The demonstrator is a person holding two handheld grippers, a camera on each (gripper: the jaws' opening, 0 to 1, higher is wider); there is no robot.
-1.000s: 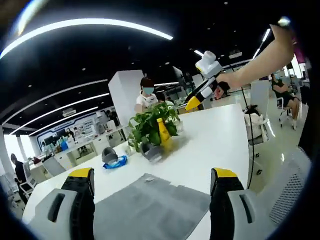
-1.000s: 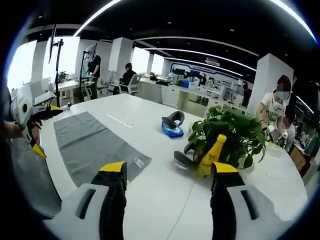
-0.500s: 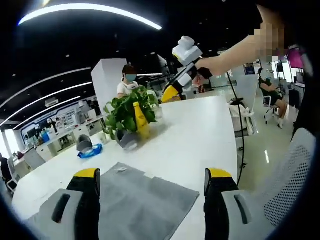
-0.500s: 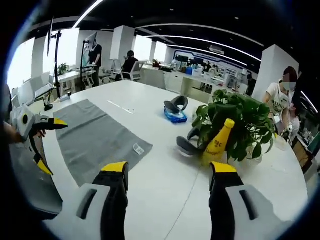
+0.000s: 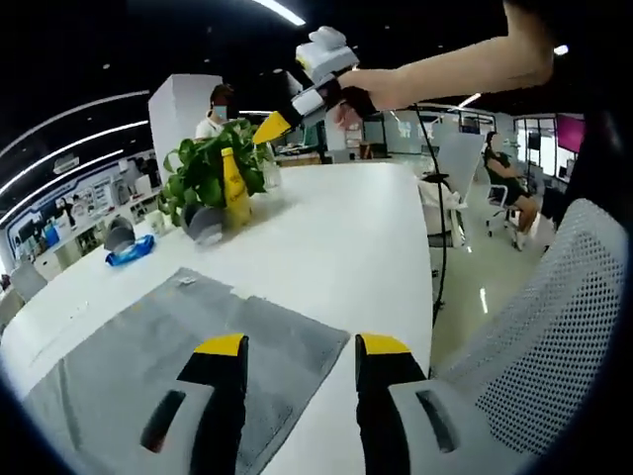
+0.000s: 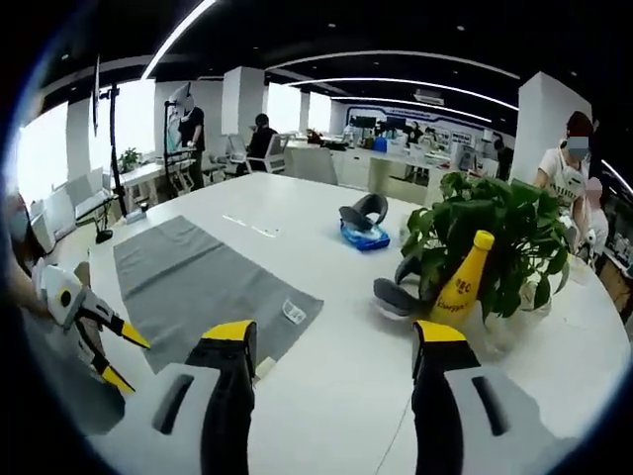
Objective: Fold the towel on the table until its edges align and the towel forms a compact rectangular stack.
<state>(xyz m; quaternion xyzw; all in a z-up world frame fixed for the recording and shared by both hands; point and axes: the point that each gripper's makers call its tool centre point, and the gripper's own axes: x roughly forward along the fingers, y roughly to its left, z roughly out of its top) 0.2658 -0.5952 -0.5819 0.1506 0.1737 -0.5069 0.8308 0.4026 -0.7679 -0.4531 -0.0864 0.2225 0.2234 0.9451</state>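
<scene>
The grey towel (image 6: 203,292) lies spread flat and unfolded on the white desk (image 5: 336,237), at the near end, one long side close along the near edge; a small white label (image 6: 294,313) shows at the corner nearest the desk's middle. No fold has been made, so the step in hand looks to be the approach to a first grasp.

The left claw (image 5: 297,361) hangs low over a near corner of the towel, jaws parted by a moderate gap and holding nothing. The right claw (image 6: 331,346) is well above the desk near the label corner, jaws wide apart and empty; in the left gripper view it is held high over the far side of the desk.

To do this well, I would bring each claw down on a corner of the same short edge, pinch only the single layer, lift both together, and carry that edge over to meet the opposite one, so that the sides line up before letting go. The smooth desk may let the cloth slide, so a slow drag is safer.

Past the towel, toward the desk's middle, stand a potted plant (image 6: 495,233) with a yellow bottle (image 6: 463,282) before it, and a blue and grey item (image 6: 364,226). Around is an open office with strip lights, pillars, a mesh chair (image 5: 534,336) and several people.
</scene>
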